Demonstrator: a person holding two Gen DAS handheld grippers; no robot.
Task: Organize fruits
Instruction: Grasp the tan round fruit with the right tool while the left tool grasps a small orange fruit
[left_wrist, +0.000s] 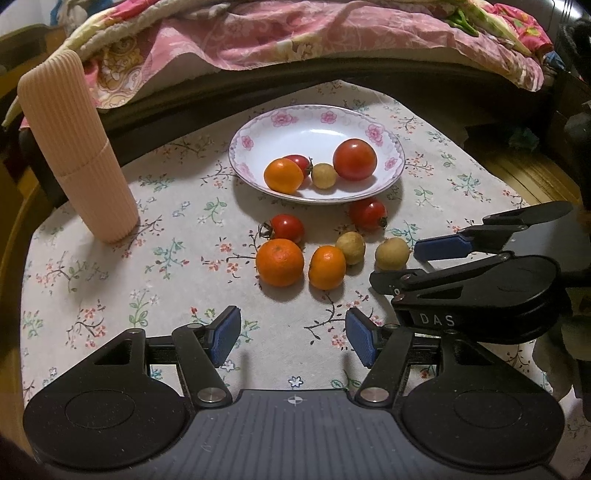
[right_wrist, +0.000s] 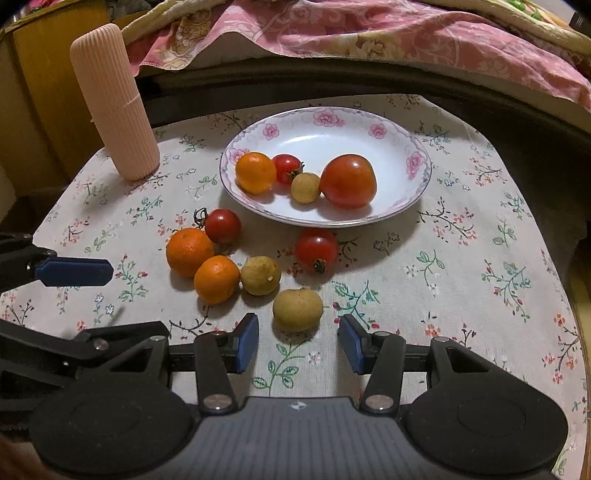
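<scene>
Hovering low over a floral tablecloth (right_wrist: 461, 280), the right gripper (right_wrist: 298, 341) has its blue-padded fingers spread wide and holds nothing. A yellow-brown longan (right_wrist: 297, 309) lies on the cloth just ahead of the gap between its fingers, touching neither. The left gripper (left_wrist: 293, 338) hangs beside it, also spread and empty, with bare cloth between its pads. Beyond the longan lies a loose cluster: a second longan (right_wrist: 260, 276) touching a small mandarin (right_wrist: 217, 279), a larger mandarin (right_wrist: 189, 252), and two cherry tomatoes (right_wrist: 222, 225) (right_wrist: 316, 250). Farther back sits a white plate (right_wrist: 413, 162) with pink flowers on its rim, holding one mandarin, one cherry tomato, one longan and a large tomato (right_wrist: 348, 181). A ribbed, peach-coloured cylinder (right_wrist: 115, 103) stands upright at the far left of the table.
</scene>
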